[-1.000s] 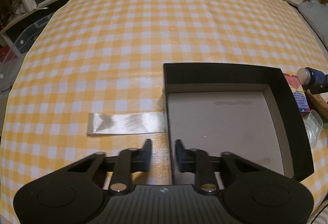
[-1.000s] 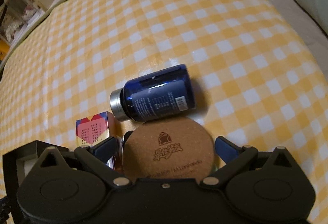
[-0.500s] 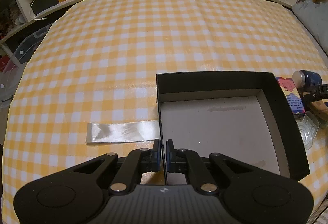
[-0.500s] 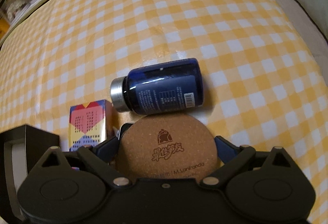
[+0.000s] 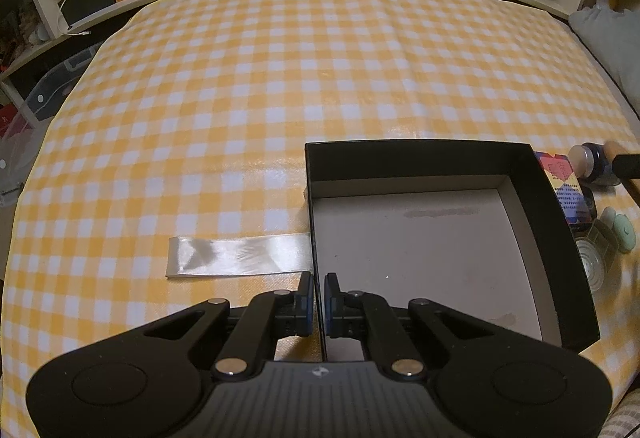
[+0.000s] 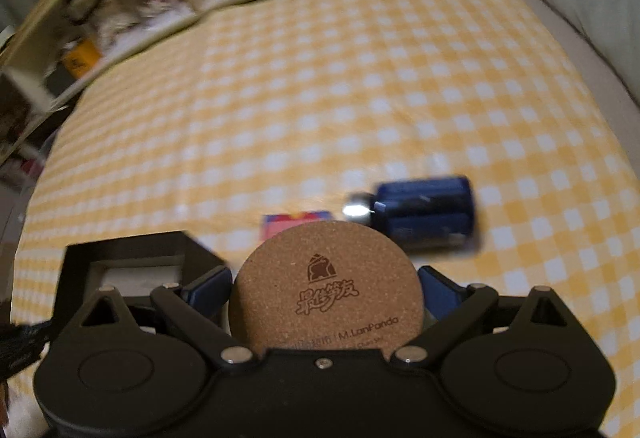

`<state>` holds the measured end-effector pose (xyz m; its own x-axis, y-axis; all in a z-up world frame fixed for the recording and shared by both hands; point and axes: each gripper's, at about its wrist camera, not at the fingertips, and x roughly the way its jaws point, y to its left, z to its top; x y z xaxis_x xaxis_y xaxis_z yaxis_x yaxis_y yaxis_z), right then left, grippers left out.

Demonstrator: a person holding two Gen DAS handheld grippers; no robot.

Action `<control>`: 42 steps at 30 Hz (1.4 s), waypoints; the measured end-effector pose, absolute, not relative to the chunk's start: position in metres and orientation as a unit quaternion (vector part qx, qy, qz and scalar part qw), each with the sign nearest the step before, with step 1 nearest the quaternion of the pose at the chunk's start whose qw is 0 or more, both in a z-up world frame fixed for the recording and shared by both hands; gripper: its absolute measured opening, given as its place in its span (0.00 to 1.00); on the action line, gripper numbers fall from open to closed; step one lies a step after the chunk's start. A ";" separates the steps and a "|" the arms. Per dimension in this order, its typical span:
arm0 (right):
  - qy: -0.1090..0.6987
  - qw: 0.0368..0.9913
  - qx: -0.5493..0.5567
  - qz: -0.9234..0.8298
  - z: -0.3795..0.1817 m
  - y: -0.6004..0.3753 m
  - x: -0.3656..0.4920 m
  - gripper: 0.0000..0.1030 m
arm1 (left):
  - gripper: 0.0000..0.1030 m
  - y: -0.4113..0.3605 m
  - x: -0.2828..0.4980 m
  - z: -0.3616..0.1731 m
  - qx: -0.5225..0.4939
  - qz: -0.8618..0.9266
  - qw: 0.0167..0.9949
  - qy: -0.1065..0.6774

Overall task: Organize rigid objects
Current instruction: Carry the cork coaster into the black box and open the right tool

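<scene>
Cork coaster (image 6: 326, 284), clamped between the right gripper (image 6: 325, 290) jaws, hangs low in frame above the bench, likely bound for the black box (image 5: 552, 222), whose near wall the left gripper (image 5: 316, 304) pinches, probably to steady it.

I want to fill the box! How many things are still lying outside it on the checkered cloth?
4 at least: the blue bottle, the colourful small box, a clear plastic piece and a green knob-like thing, all beside the black box. More may be hidden.
</scene>
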<state>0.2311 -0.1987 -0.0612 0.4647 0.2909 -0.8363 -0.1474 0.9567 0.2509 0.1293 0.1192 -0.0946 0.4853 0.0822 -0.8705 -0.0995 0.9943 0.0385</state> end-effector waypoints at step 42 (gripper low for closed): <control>0.547 0.747 0.028 0.376 -0.119 -0.010 0.185 0.03 | 0.07 0.124 0.125 -0.089 -0.027 0.053 0.862 0.504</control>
<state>0.1851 -0.0096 -0.1191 0.1190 0.5926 -0.7966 -0.5317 0.7156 0.4529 0.1253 0.1239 -0.0889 0.4866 0.0635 -0.8713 -0.1186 0.9929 0.0061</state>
